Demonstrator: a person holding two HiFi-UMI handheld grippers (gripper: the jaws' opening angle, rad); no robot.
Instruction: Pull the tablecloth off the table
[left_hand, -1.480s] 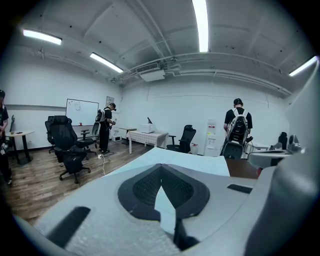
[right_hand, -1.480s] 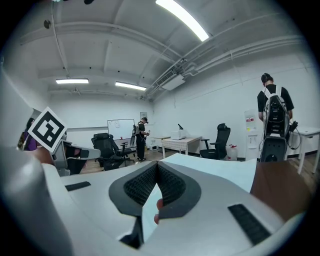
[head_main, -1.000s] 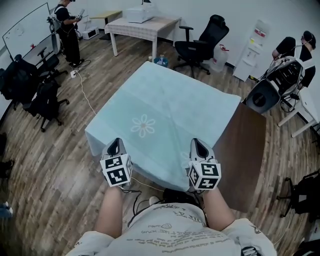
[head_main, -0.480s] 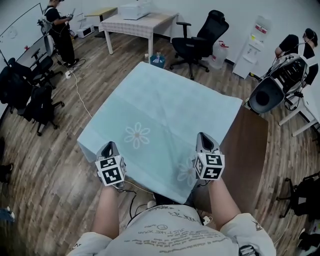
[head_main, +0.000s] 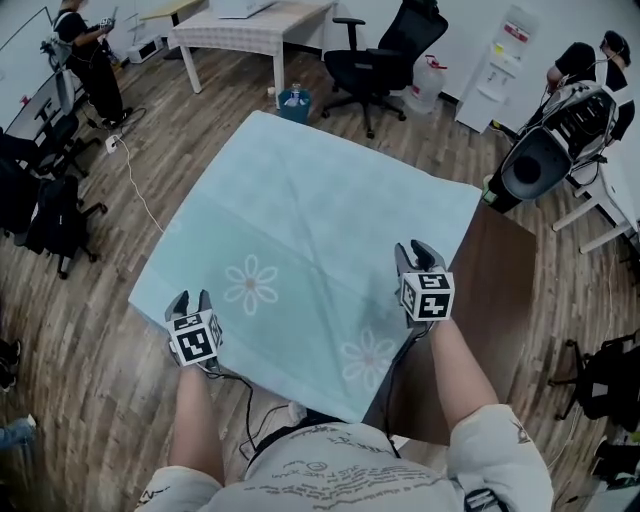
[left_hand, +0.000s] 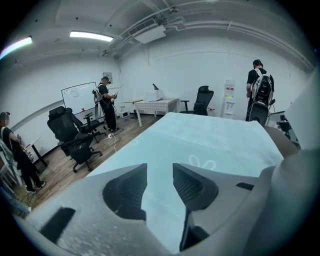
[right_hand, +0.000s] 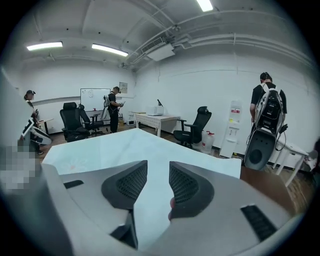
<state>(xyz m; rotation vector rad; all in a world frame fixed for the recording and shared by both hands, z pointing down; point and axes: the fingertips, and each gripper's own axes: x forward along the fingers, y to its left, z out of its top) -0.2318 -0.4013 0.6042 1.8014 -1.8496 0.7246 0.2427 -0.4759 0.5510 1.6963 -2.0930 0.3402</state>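
Tablecloth (head_main: 320, 230) is spread flat over the table (head_main: 497, 300): pale teal, with two daisy prints (head_main: 250, 285) toward the table's near side. The cloth is skewed on the table, and a strip of bare brown top is exposed along the table's right side. Left gripper (head_main: 188, 299) is held at the table's near-left corner, tips over the cloth's edge, pointed away and downward. Right gripper (head_main: 416, 250) is held over the table's right part, above the cloth, just beside the exposed brown strip. Both claws have just been opened. In the left gripper view the jaws are set apart, the cloth (left_hand: 210, 142) is seen through the gap, the pads are not pressed on it and nothing is clamped. In the right gripper view the jaws are likewise parted and the cloth (right_hand: 115, 145) is seen through the gap, not pinched. Whether a fold reaches up between the pads cannot be told. Both grippers are carried on bare forearms. A black office chair (head_main: 385, 45) is parked beyond the table's far side, on the wood floor (head_main: 90, 340). A second table (head_main: 250, 25) with a checked cover is set well beyond the table's far-left corner. A person (head_main: 80, 40) is seen further out that way, and a second person (head_main: 578, 68) past the table's far-right corner.
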